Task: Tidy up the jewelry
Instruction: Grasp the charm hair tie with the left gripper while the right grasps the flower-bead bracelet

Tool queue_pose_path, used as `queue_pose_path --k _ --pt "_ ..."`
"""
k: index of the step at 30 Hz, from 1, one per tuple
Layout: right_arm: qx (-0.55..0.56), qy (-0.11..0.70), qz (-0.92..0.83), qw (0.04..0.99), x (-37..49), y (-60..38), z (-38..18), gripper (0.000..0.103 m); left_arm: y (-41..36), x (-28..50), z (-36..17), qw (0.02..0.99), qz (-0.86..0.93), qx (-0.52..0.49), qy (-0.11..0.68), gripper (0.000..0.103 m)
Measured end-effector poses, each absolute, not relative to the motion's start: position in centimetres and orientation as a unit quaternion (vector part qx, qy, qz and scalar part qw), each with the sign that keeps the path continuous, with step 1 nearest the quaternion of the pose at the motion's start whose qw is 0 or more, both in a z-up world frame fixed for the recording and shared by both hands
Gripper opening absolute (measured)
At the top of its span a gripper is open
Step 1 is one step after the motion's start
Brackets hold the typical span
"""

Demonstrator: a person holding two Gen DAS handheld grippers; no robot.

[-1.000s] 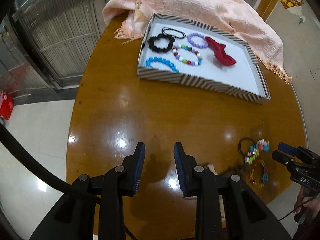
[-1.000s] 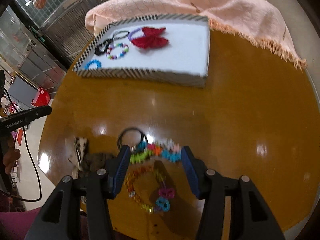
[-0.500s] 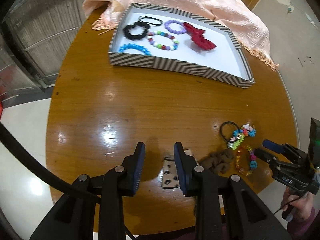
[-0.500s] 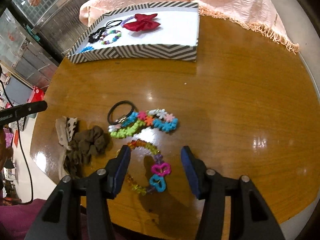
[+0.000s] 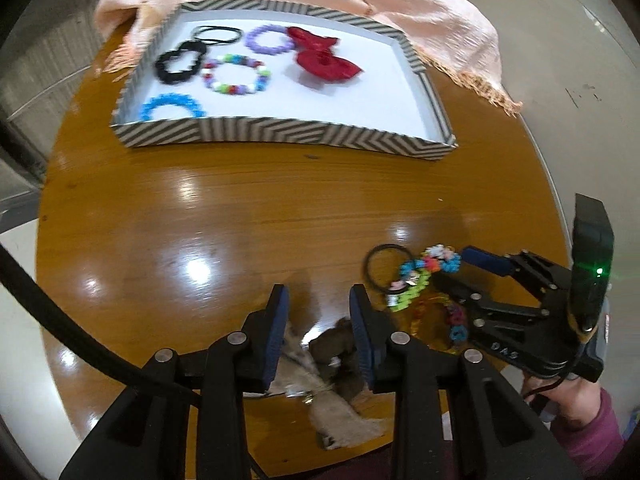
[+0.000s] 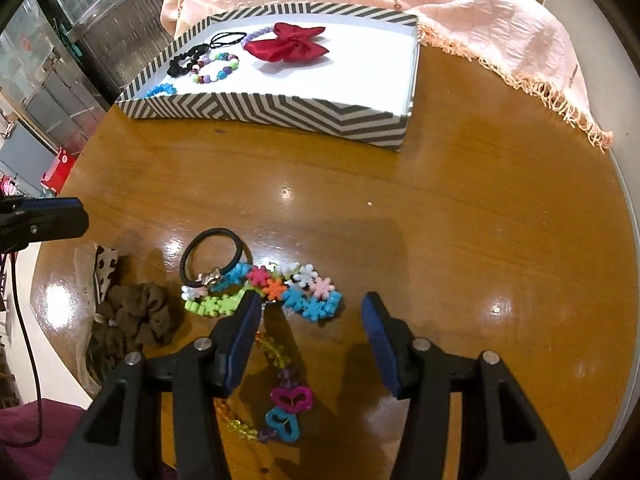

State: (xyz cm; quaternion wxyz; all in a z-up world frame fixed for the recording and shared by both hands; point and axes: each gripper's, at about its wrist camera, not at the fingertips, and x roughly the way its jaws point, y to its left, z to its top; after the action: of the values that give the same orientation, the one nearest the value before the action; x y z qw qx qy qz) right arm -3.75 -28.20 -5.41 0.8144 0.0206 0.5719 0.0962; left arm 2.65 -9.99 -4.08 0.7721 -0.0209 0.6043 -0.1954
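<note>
A striped tray (image 5: 280,134) (image 6: 280,114) at the table's far side holds a red bow (image 6: 286,46), bead bracelets and black hair ties. Near the front edge lie a colourful flower bracelet (image 6: 280,288), a black hair tie (image 6: 212,256), a clear bead bracelet with heart charms (image 6: 286,404), a brown scrunchie (image 6: 136,320) and a leopard-print bow (image 6: 104,268). My right gripper (image 6: 310,320) is open, just above the bead bracelet and close behind the flower bracelet. My left gripper (image 5: 318,308) is open above the scrunchie (image 5: 334,346).
A peach fringed cloth (image 6: 460,12) drapes over the table's far edge behind the tray. The round wooden table (image 6: 480,220) ends close in front of both grippers. Metal shutters and floor lie beyond on the left.
Both grippers moved forward and lower toward the loose pieces. The left gripper shifted right over the scrunchie; the right gripper closed in on the flower bracelet. Both stay open.
</note>
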Motion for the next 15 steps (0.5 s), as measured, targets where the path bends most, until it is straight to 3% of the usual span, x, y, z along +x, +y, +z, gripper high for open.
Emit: queue_pose_path --k 6,15 --pt "0.011 0.569 0.105 0.816 -3.6 -28.0 -5.6 0.055 -12.5 3.4 -5.5 0.740 -0.218 -0.026 0.636 0.032" --pt "0.001 0.565 0.111 0.818 -3.7 -28.1 -5.7 0.055 -12.6 5.0 -8.1 0.678 -0.190 -0.125 0.699 0.032"
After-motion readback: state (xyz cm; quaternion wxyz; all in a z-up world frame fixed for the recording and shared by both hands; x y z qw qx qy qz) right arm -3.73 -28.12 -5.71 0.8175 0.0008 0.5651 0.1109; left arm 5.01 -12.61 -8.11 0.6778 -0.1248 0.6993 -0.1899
